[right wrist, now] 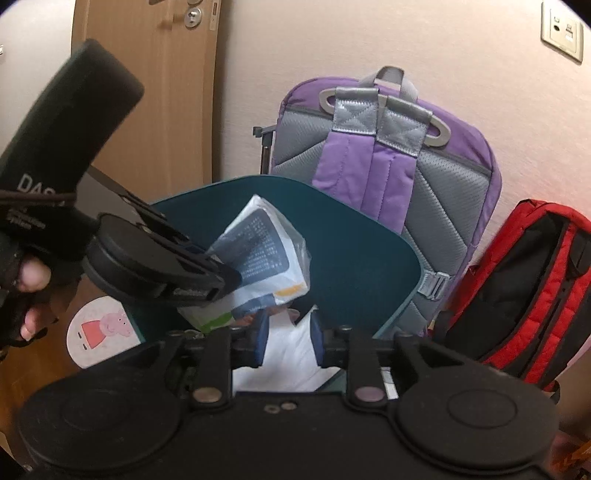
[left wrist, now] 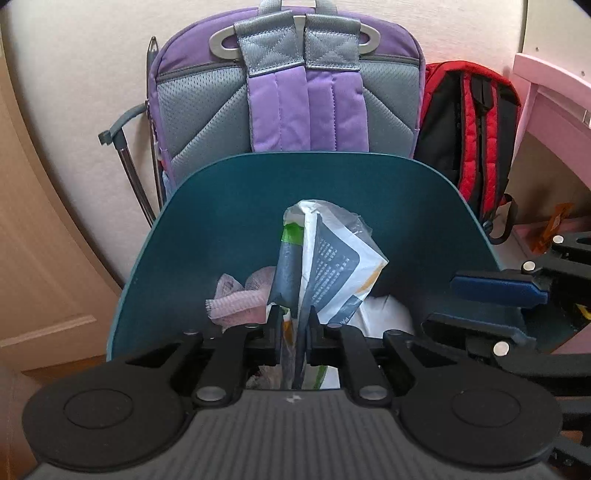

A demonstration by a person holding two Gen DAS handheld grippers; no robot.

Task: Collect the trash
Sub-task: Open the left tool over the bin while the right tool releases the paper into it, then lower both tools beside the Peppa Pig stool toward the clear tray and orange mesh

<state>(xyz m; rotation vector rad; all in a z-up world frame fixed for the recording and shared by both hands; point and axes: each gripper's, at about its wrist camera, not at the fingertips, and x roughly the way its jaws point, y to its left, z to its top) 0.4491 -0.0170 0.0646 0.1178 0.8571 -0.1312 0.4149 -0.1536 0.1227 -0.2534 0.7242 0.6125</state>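
door side: pale wooden door (right wrist: 155, 92) at far left, clear of the work; round pink cartoon-pig mat (right wrist: 101, 332) on the floor just beside the bin, seen only from the right wrist.
left gripper (left wrist: 291, 325): clamped shut on the crumpled white-and-grey printed plastic wrapper (left wrist: 332, 266), held over the mouth of the bin, likely so a release drops it inside.
teal plastic waste bin (left wrist: 229, 206): in front of the bags, mouth toward both cameras; pink mesh scrap (left wrist: 236, 299) and white plastic liner (left wrist: 384, 317) already inside.
right gripper (right wrist: 288, 332): jaws parted, nothing pinched; one blue finger inside the rim, one outside, probably steadying the wall.
purple-and-grey fabric backpack (left wrist: 295, 92): leaning on the wall behind the bin.
red-and-black backpack (left wrist: 472, 129): right of the purple one.
view difference: left wrist shows the straddle; right wrist shows the person's left hand (right wrist: 29, 295) and a wall socket (right wrist: 561, 33).
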